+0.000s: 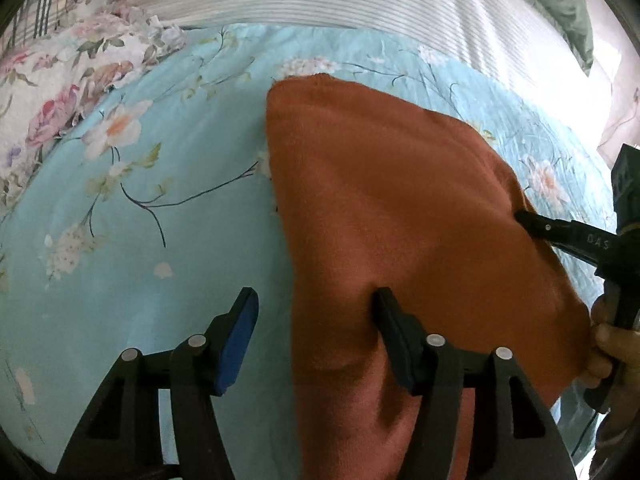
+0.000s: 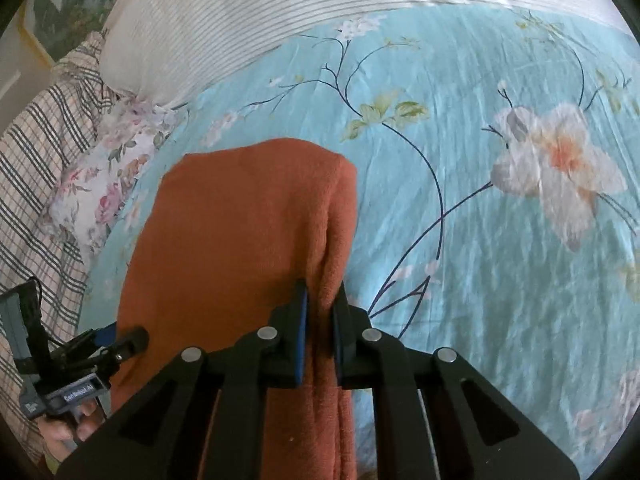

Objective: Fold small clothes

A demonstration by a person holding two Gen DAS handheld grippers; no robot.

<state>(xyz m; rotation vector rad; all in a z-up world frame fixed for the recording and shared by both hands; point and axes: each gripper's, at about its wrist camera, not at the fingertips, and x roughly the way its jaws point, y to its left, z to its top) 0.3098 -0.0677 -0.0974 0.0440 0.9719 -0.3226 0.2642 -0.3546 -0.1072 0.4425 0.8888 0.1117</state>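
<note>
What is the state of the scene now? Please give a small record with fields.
surface: blue flowered bedsheet
garment: orange cloth, lying on the bedsheet, partly folded
left gripper: open, one finger on the cloth, one over the sheet
right gripper: shut on the cloth's bunched right edge
background: striped white pillow, pink flowered fabric

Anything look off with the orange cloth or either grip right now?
One thing: the left gripper is open, straddling the orange cloth's left edge without pinching it. The right gripper is clamped on a bunched fold at the right edge. No damage visible.
</note>
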